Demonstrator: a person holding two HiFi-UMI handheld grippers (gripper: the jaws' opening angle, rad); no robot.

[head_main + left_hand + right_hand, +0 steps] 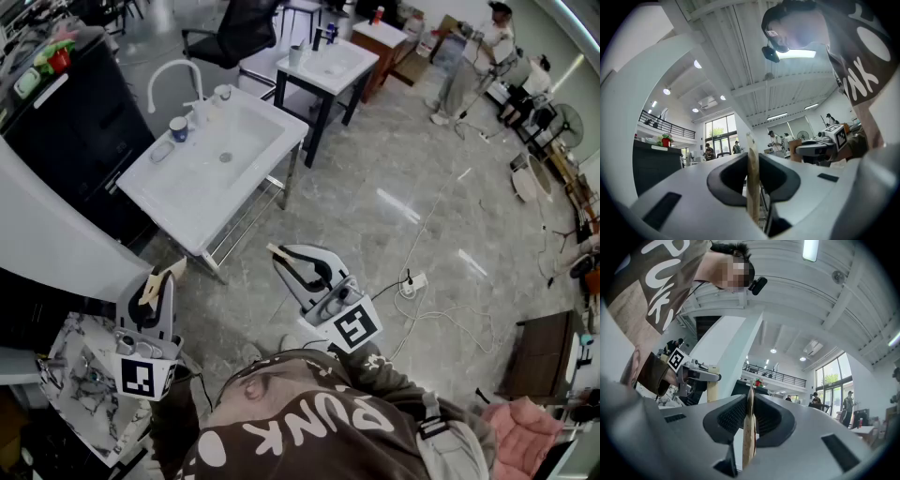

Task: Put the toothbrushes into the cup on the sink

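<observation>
The white sink (246,159) stands ahead to the left, with a small blue-banded cup (178,128) on its back rim beside the faucet (174,71). Both grippers are held low near my body, well short of the sink. My left gripper (156,289) is shut on a wooden toothbrush (151,285), seen edge-on between the jaws in the left gripper view (753,180). My right gripper (302,270) is shut on a second wooden toothbrush (279,251), which stands upright between its pads in the right gripper view (748,430). Both gripper cameras point upward at the ceiling.
A marble-patterned surface (86,375) lies at lower left and a black cabinet (70,127) left of the sink. Beyond it stand a second sink table (330,64) and an office chair (234,33). Cables and a power strip (413,281) lie on the floor. People stand at the far right (473,61).
</observation>
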